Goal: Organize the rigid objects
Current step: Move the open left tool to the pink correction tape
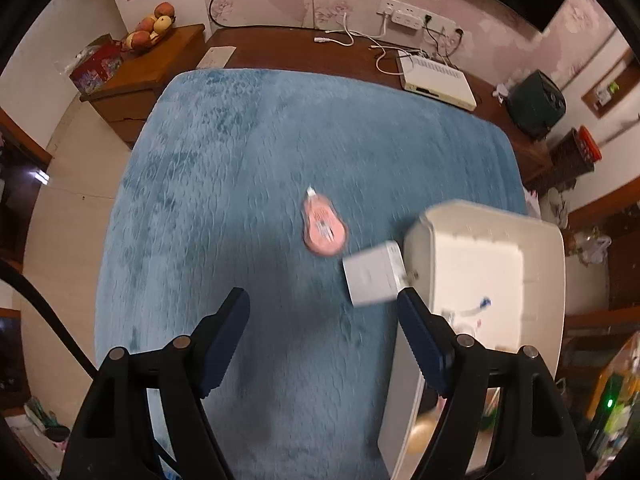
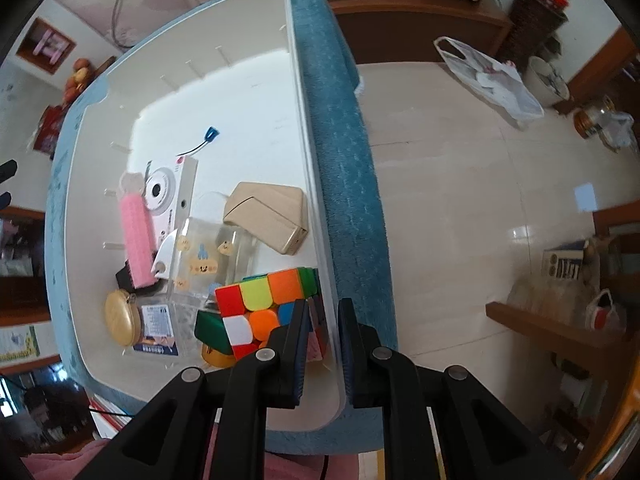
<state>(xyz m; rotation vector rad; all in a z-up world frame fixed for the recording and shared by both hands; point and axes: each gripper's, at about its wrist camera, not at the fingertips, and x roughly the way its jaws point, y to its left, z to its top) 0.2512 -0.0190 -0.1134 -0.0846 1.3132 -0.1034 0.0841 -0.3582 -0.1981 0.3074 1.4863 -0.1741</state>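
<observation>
A pink correction-tape dispenser (image 1: pixel 323 226) lies on the blue fuzzy mat (image 1: pixel 240 160). A white square charger block (image 1: pixel 372 278) lies beside the white plastic bin (image 1: pixel 552 280). My left gripper (image 1: pixel 323 312) is open and empty above the mat, its right finger close to the block. My right gripper (image 2: pixel 325 334) is shut on the bin's right wall (image 2: pixel 304 128). Inside the bin are a Rubik's cube (image 2: pixel 260 306), a white camera (image 2: pixel 166 192), a pink brush (image 2: pixel 138 236), a beige case (image 2: pixel 268 214) and a gold round case (image 2: pixel 122 318).
A white box (image 1: pixel 438 78), cables and a power strip (image 1: pixel 408 18) lie on the brown desk behind the mat. A fruit bowl (image 1: pixel 150 30) stands on a side cabinet. To the bin's right the mat's edge drops to a tiled floor (image 2: pixel 460 200) with a plastic bag (image 2: pixel 488 76).
</observation>
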